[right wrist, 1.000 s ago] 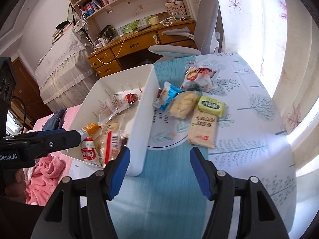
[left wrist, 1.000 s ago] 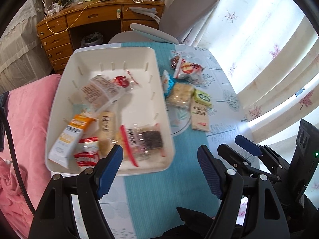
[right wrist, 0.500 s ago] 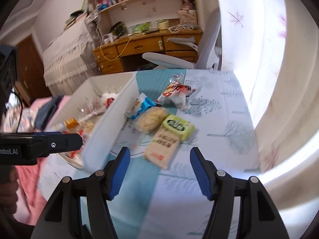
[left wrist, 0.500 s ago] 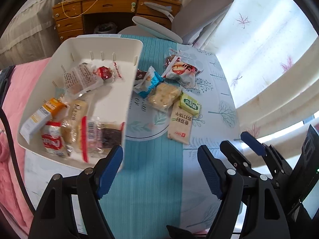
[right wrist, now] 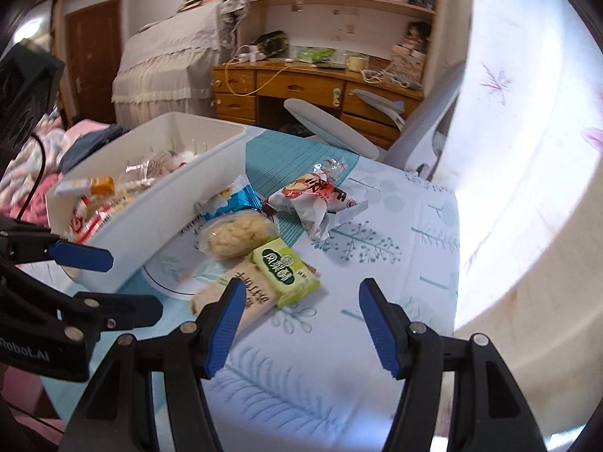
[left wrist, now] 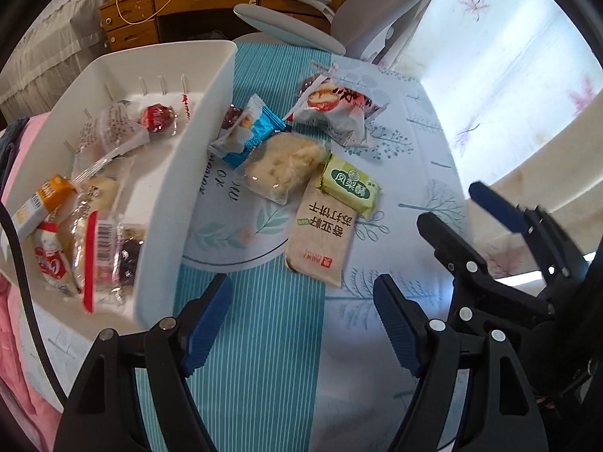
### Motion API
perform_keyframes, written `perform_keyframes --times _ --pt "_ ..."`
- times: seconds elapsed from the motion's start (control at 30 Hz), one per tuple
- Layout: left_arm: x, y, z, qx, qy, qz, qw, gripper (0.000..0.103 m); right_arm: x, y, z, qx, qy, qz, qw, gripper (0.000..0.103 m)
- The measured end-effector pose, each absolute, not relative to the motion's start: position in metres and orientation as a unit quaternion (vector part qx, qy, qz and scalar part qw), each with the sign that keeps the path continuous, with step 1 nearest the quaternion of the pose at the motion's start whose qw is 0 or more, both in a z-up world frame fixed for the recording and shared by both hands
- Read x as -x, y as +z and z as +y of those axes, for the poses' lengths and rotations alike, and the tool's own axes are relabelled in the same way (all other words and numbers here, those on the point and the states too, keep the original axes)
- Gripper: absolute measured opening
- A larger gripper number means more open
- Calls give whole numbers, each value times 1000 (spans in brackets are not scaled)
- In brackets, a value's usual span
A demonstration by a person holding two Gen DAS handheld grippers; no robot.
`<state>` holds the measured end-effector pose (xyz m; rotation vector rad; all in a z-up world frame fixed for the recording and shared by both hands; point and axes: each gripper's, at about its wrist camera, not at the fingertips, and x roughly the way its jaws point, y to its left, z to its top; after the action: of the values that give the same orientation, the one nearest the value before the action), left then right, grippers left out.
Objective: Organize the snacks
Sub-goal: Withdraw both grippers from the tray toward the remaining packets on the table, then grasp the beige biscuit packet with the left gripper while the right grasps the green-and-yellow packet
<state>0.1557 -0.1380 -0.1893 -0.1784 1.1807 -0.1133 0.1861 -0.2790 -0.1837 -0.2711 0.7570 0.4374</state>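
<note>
A white bin (left wrist: 196, 158) on the table's left holds several wrapped snacks; it also shows in the right wrist view (right wrist: 162, 211). Beside it on the table lie a tan biscuit pack (left wrist: 322, 239), a green pack (left wrist: 350, 186), a clear-wrapped pastry (left wrist: 282, 165), a blue pack (left wrist: 250, 132) and a red-and-white pack (left wrist: 335, 107). My left gripper (left wrist: 301, 324) is open and empty, just short of the tan pack. My right gripper (right wrist: 297, 320) is open and empty, low over the table beside the green pack (right wrist: 284, 269).
A grey office chair (right wrist: 377, 132) stands at the table's far end, with a wooden desk (right wrist: 301, 90) and bookshelves behind. Pink bedding (left wrist: 15, 339) lies off the left edge. A bright curtained window (left wrist: 508, 56) runs along the right side.
Both grippers have moved right and forward, from by the bin toward the loose snacks, and the right one has dropped lower. Both stay open. No snack has moved.
</note>
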Motion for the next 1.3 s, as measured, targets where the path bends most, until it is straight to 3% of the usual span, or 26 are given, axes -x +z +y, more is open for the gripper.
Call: perform_keyframes --times 0.77,1.1,1.17,1.3 --pt "-219 -270 -168 50 -81 612 785 76 -228 -258 -284 180 280 352 875 63" --pt "-232 -278 -174 40 -62 618 783 75 -239 -272 -279 177 292 374 862 63" --pt "-233 -278 -176 36 -59 615 785 73 -240 -273 -278 177 290 379 861 63" --pt "-235 -275 -177 29 -57 610 790 60 -240 -274 -279 164 290 386 860 63"
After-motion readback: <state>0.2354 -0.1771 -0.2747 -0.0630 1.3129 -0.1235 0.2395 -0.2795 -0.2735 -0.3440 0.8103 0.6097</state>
